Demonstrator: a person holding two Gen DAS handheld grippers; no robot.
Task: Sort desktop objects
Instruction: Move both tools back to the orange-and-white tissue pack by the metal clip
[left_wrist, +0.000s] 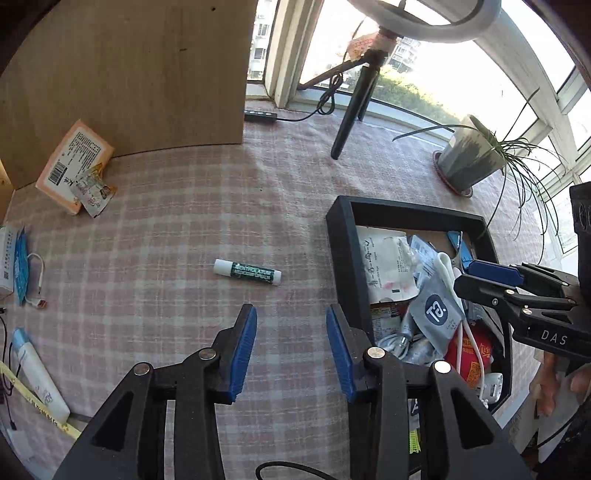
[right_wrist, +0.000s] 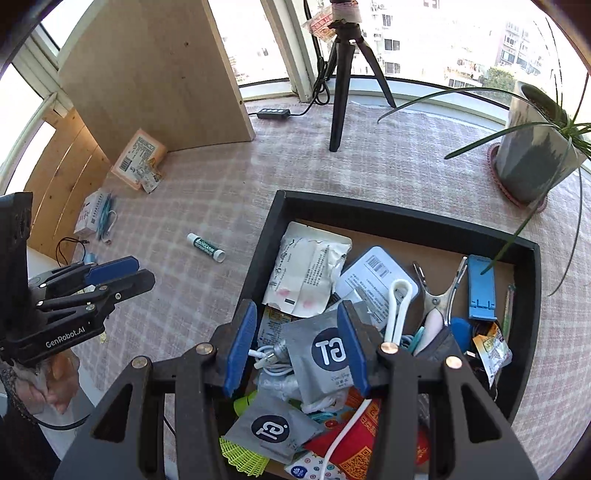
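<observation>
Lip balm stick (left_wrist: 247, 272) is seen lying alone on the checked table (left_wrist: 184, 221), just left of the black tray (left_wrist: 341, 258).

The left tool (left_wrist: 291, 347) is held over bare cloth near the stick, its blue pads parted with nothing between them. The right tool (right_wrist: 297, 347) is held above the tray (right_wrist: 369, 210), jaws likewise apart and gripping nothing, with a grey sachet (right_wrist: 325, 354) seen below the gap among packets, cables and a blue clip (right_wrist: 480, 288). An orange box (left_wrist: 74, 162) is propped against the wooden board (left_wrist: 129, 74) at the far left. A potted plant (left_wrist: 469, 158) and tripod (left_wrist: 354, 103) are placed near the window.
</observation>
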